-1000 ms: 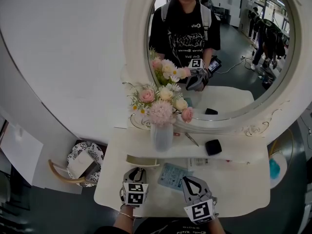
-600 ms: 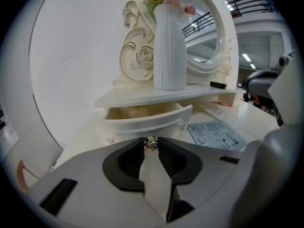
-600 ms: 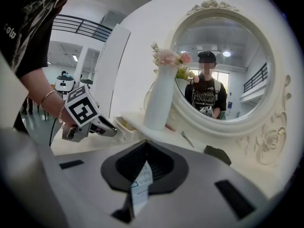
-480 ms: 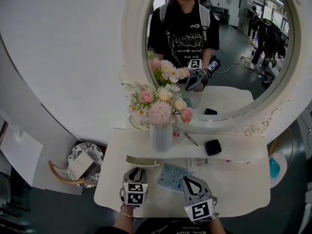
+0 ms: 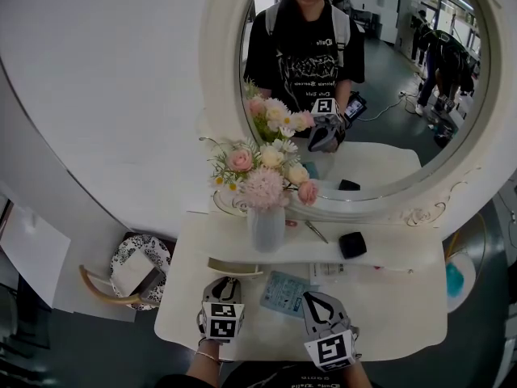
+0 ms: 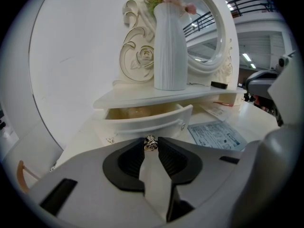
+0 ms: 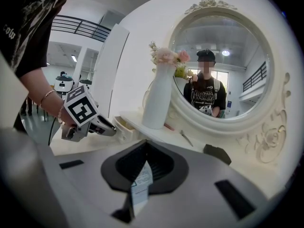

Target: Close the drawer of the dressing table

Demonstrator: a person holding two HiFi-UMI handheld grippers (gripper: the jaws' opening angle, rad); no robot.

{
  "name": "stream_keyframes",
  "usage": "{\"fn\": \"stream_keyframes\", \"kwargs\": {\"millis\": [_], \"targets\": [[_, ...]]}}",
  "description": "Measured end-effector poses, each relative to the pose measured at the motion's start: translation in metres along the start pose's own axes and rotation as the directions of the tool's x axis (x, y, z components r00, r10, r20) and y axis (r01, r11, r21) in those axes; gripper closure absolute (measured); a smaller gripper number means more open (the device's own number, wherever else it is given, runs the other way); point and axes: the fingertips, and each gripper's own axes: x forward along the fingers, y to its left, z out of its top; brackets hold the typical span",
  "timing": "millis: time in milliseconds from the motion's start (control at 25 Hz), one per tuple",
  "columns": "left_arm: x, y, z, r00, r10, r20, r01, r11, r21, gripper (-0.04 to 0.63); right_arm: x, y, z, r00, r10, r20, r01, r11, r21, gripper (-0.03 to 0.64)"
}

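The drawer [image 6: 142,121] stands pulled partly out from under the raised shelf [image 6: 142,98] at the left side of the dressing table [image 5: 388,305], its curved white front facing you and its pale inside showing in the gap above. Your left gripper [image 5: 228,284] is at that front. In the left gripper view its two dark jaws are drawn in close on the small ornate metal knob [image 6: 150,144], which sits pinched between their tips. Your right gripper [image 7: 145,148] hangs over the tabletop just to the right of the left one. Its jaws are pressed together at the tips with nothing from the table between them, and it points toward the mirror [image 5: 226,95]. A blue-printed leaflet [image 5: 284,291] lies flat on the tabletop between the two grippers and the shelf, just beside the drawer's right end. On the shelf, right above the drawer, a ribbed white vase [image 6: 169,46] stands upright with pink and cream flowers [image 5: 262,172]. Further right on the same shelf lie a thin metal tool [image 5: 317,231] and a small black case [image 5: 353,243], apart from each other. The mirror's carved white frame rises behind them, and your reflection shows in the glass.
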Motion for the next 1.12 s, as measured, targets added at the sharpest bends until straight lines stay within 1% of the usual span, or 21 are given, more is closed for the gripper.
{"fn": "stream_keyframes", "kwargs": {"millis": [160, 320, 680, 1120], "targets": [[0.0015, 0.0, -0.0003, 1.0, -0.004, 0.0, 0.004, 1.0, 0.003, 0.495, -0.001, -0.0033, -0.0066, 1.0, -0.011, -0.025, 0.011, 1.0, -0.014, 0.606], [0.003, 0.0008, 0.0009, 1.0, -0.004, 0.002, 0.004, 1.0, 0.008, 0.495, -0.0006, -0.0046, -0.0033, 1.0, -0.014, -0.008, 0.014, 1.0, -0.004, 0.606], [0.0038, 0.0003, 0.0003, 1.0, -0.013, -0.003, 0.013, 1.0, 0.01, 0.495, 0.001, -0.0037, -0.0019, 1.0, -0.008, -0.007, 0.008, 1.0, 0.003, 0.606], [0.0061, 0.0015, 0.0024, 1.0, -0.011, -0.001, 0.011, 1.0, 0.013, 0.495, 0.0008, -0.0085, -0.0027, 1.0, -0.025, -0.006, 0.025, 0.999, 0.024, 0.606]]}}
